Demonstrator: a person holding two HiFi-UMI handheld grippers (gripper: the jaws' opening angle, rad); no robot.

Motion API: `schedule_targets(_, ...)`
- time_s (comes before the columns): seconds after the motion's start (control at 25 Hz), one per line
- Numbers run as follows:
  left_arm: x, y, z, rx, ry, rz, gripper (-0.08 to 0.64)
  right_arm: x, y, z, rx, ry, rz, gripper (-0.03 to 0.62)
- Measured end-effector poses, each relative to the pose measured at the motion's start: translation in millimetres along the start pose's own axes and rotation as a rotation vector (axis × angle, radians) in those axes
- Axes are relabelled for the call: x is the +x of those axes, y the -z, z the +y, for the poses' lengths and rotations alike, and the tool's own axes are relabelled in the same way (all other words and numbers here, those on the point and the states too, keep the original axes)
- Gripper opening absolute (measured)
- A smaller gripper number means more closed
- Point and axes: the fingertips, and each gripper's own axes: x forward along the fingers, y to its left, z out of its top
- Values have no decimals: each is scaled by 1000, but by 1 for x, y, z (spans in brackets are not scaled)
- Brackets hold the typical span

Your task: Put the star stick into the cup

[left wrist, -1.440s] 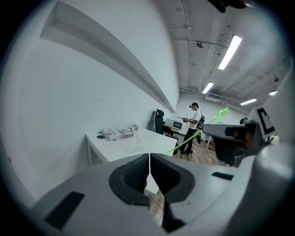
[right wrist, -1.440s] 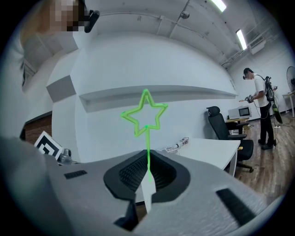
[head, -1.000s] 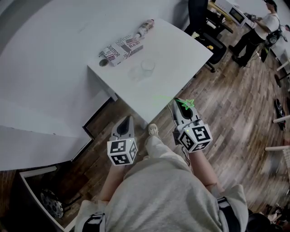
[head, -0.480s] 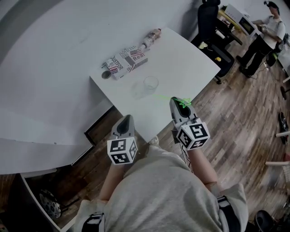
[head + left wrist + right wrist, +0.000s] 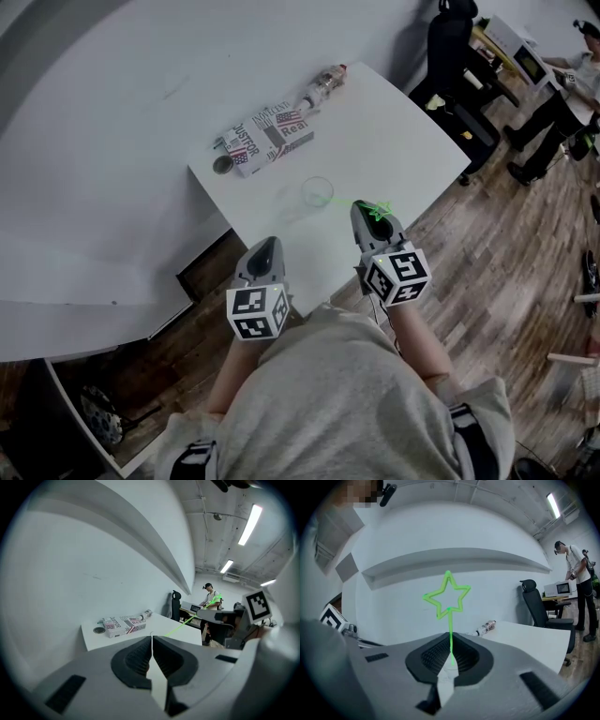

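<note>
A clear cup [image 5: 317, 191] stands on the white table [image 5: 394, 131], near its front edge. My right gripper [image 5: 367, 214] is shut on the green star stick [image 5: 449, 603], whose star head [image 5: 381, 211] shows just right of the cup. In the right gripper view the star rises upright above the closed jaws. My left gripper [image 5: 265, 253] hovers over the table's front edge, left of the right one, shut with nothing in it. In the left gripper view the stick [image 5: 183, 622] crosses as a thin green line.
A printed box [image 5: 267, 137] lies at the table's back, with a small round lid [image 5: 222, 165] at its left and a bottle [image 5: 323, 85] lying behind it. An office chair [image 5: 448, 42] stands to the right. A person [image 5: 579, 590] stands far right on the wood floor [image 5: 506, 253].
Both grippers have come closer to the table. The star head now sits beside the cup, over the tabletop, where a second ago it hung over the floor.
</note>
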Motion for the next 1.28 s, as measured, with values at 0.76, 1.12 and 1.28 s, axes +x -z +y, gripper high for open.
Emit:
schedule_targets(0.76,42,4,20,-26,-58,55,9,70,56,-22,34,-78,155,14)
schedule_targets(1.12,55,7,21,-26,-52,80,9,85,75,-25,55,-98,201,14)
schedule_targets(1.28,61,9,20,-26,-45,84,9,87,77,-28,64,-93,198,14)
